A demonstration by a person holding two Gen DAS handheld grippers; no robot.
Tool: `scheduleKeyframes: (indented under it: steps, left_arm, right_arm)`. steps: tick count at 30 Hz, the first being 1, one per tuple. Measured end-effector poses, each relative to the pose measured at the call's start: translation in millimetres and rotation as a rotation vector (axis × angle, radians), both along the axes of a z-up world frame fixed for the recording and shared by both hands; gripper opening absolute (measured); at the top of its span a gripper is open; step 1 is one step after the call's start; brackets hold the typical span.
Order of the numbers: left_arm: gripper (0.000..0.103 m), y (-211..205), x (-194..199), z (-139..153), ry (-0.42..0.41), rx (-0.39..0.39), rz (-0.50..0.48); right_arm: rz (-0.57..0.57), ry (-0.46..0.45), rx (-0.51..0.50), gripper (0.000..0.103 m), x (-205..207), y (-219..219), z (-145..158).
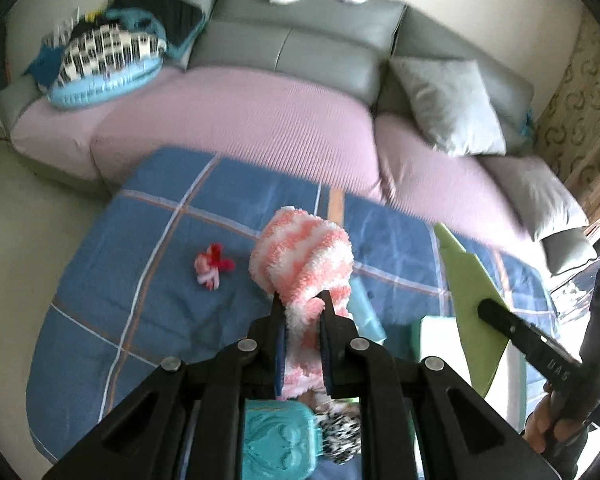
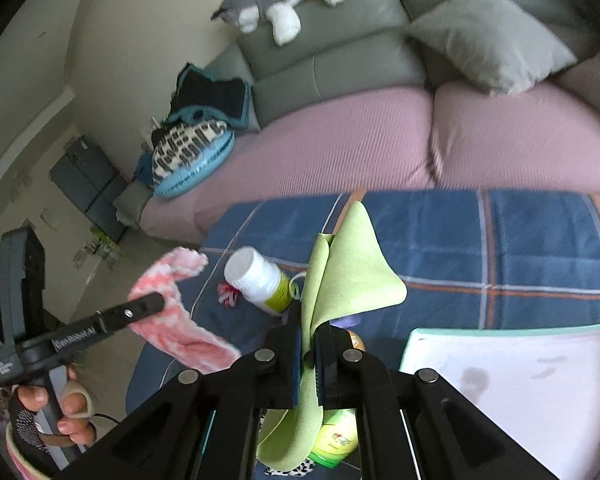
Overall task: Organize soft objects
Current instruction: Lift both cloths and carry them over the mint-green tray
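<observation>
sofa [image 1: 300,44] grey, pink seat cover | white bottle [image 2: 260,280] lying on blue checked blanket [image 2: 519,240] | teal case [image 1: 278,440] | white box [image 2: 519,380]

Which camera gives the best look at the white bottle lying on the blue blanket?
The right wrist view: the white bottle lies in full sight on the blue blanket, beside the green cloth. The left wrist view does not clearly show it.

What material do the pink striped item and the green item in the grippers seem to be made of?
Pink-and-white sock: probably fluffy plush knit; the surface shows a fuzzy pile. Green cloth: likely thin, smooth microfibre or felt; it looks matte and folds in soft curves.
</observation>
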State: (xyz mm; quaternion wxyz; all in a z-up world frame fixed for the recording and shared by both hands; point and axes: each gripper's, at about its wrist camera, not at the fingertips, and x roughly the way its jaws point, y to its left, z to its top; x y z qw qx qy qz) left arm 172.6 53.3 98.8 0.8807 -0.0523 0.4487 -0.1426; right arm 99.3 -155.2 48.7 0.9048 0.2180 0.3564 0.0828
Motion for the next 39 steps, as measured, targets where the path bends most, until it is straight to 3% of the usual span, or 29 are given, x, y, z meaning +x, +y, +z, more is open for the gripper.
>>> scheduleKeyframes:
  steps: [9, 19, 27, 33, 39]
  left_arm:
    - [0.015, -52, -35, 60, -0.149, -0.032, -0.100]
    - [0.015, -150, -64, 63, -0.148, -0.087, -0.270]
    - [0.015, -215, -69, 16, -0.046, -0.087, -0.329]
    - [0.015, -245, -61, -56, 0.095, 0.004, -0.312]
    - [0.015, -251, -54, -109, 0.204, 0.071, -0.258]
  right_arm:
    - [-0.137, -0.055, -0.126, 0.005, -48, -35, 38]
    - [-0.362, -0.009, -0.147, 0.005, -109, -113, 30]
    - [-0.445, 0.080, -0.124, 0.005, -122, -155, -3]
    - [-0.390, 0.225, -0.077, 0.005, -103, -157, -60]
    - [-0.375, 0.322, -0.081, 0.005, -91, -157, -91]
